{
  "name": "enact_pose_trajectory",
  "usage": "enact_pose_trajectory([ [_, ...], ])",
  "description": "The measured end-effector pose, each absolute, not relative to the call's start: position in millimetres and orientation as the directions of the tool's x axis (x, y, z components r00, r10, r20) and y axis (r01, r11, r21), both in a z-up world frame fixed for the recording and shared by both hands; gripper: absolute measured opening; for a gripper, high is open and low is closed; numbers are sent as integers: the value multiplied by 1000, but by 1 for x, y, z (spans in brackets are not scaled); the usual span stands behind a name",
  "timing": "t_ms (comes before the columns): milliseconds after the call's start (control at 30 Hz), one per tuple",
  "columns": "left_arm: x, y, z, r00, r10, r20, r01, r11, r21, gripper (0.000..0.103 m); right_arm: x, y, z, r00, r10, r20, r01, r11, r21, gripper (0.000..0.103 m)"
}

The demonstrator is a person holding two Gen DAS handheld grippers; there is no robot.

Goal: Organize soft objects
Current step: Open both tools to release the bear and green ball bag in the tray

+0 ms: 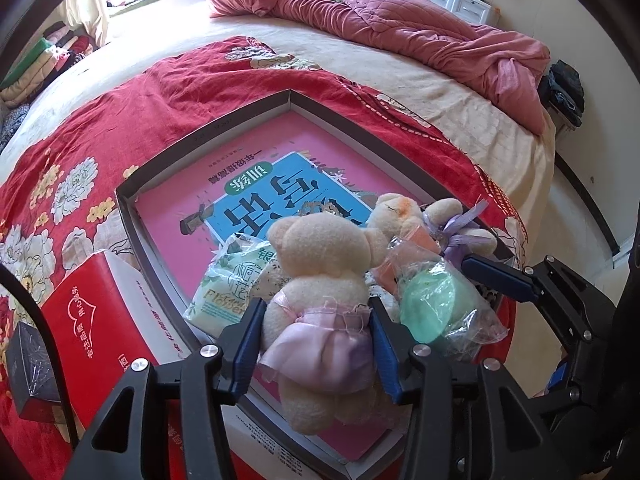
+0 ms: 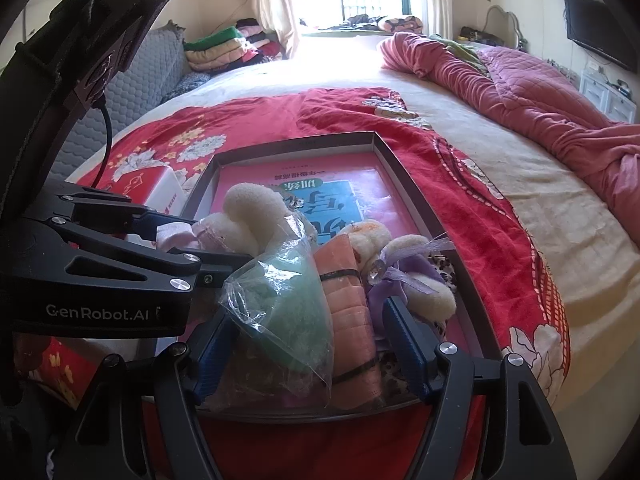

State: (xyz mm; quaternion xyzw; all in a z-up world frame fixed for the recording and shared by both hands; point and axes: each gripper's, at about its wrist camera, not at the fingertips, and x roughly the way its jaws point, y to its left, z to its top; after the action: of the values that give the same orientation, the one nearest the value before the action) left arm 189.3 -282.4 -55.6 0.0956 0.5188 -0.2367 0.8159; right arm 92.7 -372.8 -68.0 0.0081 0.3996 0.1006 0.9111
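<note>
A bear (image 1: 320, 276) in a pink skirt is being held at the waist by the left gripper (image 1: 316, 344), its pads pressing the plush, over the near end of the tray (image 1: 168, 168). The right gripper (image 2: 308, 344) is standing open around a bagged green sponge (image 2: 288, 304) and an orange roll (image 2: 348, 304). All are judged light and squashy; the bag looks slippery, so the middle is best pinched.

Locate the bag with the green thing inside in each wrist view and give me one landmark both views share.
Left wrist: the clear bag with the green item sits lower right, right of the bear in the pink dress.
Right wrist: the bag sits lower centre, between this gripper's fingers.
Shared landmark: the blue book cover.
</note>
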Motion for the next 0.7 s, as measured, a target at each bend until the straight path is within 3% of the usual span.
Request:
enact_pose_trajectory([
  [700,194,-265,-46,369,-275,-888,458,885,-84,60,100,-357,-69,664,177,-727,-213,976,44,74],
])
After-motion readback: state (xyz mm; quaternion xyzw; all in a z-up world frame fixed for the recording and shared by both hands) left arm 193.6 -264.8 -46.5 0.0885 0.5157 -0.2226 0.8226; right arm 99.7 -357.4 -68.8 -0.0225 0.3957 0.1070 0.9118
